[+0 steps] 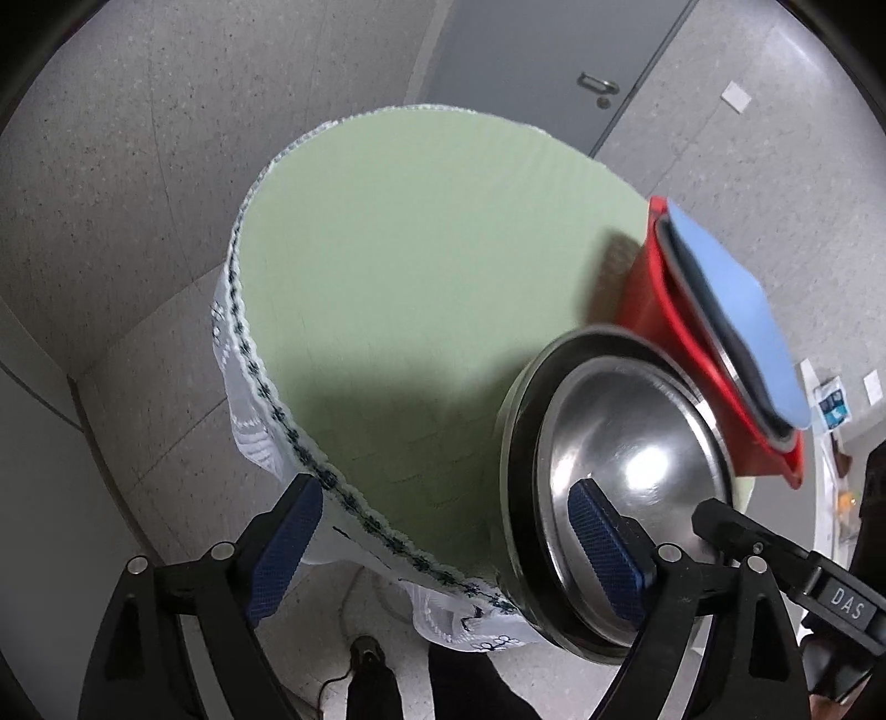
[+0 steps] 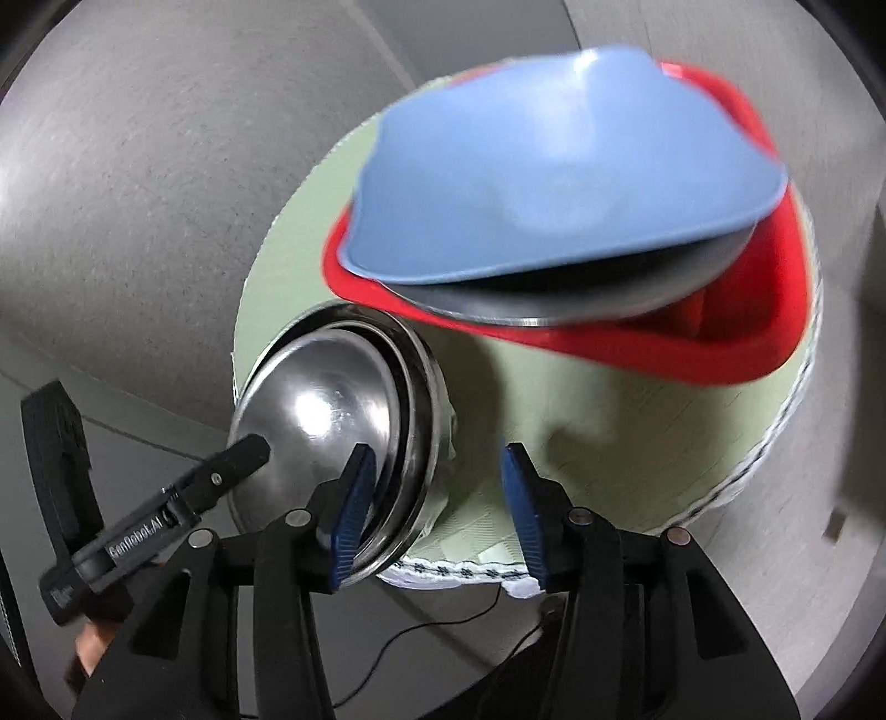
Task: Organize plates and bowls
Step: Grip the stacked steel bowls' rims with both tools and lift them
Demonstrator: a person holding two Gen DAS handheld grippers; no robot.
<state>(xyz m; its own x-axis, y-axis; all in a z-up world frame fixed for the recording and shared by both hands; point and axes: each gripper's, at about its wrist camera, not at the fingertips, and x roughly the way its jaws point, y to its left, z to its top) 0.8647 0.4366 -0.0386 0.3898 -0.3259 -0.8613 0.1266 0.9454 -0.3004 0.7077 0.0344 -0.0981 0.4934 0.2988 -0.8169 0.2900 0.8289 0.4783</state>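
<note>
Blue-padded fingers on the left gripper (image 1: 448, 545) are spread wide with nothing between them, hovering over the near edge of the round table (image 1: 421, 277) with its green cloth. Right gripper (image 2: 437, 512) is wide open too, holding nothing, with its left finger in front of the rim of the nested steel bowls (image 2: 338, 426) sitting at the table edge. Just past those is a red basin (image 2: 747, 332) holding a steel plate (image 2: 554, 299) with a blue bowl (image 2: 554, 183) on top. Farther back is speckled grey floor (image 1: 138, 194) and a grey door (image 1: 542, 50).
</note>
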